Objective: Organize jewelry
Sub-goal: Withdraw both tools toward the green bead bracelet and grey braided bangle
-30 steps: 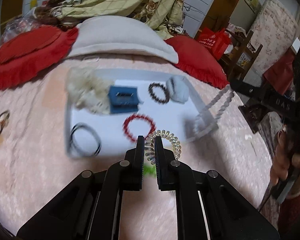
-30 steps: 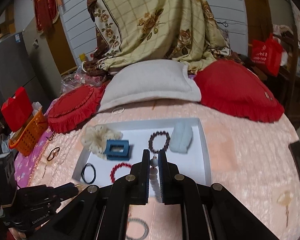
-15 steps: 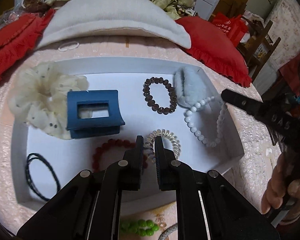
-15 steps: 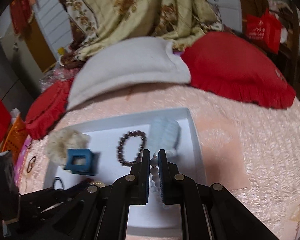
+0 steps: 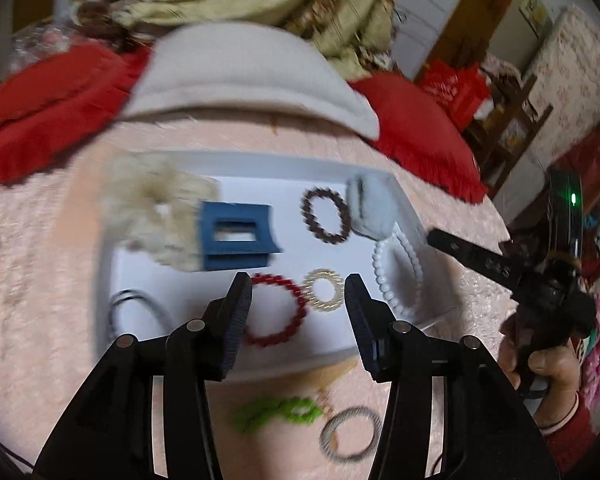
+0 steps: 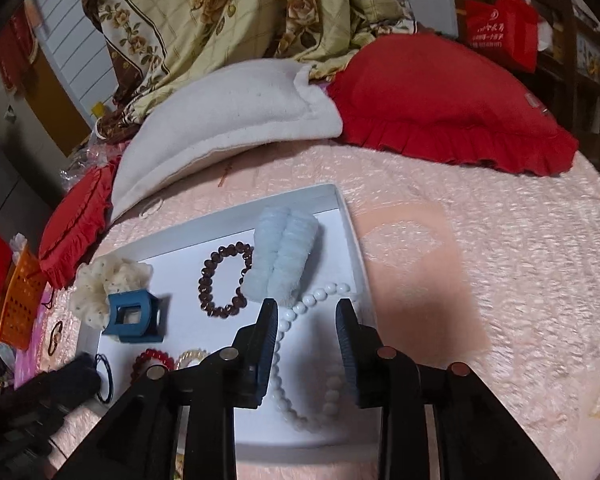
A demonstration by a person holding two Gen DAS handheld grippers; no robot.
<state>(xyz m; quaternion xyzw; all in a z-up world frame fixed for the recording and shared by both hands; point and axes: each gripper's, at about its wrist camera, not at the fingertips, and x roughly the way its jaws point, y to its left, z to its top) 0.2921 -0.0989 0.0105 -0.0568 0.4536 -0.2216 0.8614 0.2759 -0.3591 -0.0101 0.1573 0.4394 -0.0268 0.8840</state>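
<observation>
Both spread wide and holding nothing, the left hand-held gripper (image 5: 299, 294) frames the clear coil ring (image 5: 323, 290) while the right hand-held gripper (image 6: 307, 320) straddles the white bead bracelet (image 6: 300, 364) in the white tray (image 6: 228, 216).

Dim, warm indoor light. The left wrist view is smeared with motion blur, worst on the cream scrunchie (image 5: 156, 216) and the pillows; the right wrist view is sharper (only its near edge softens). Fisheye bending and dark vignettes mark both pictures' corners.
</observation>
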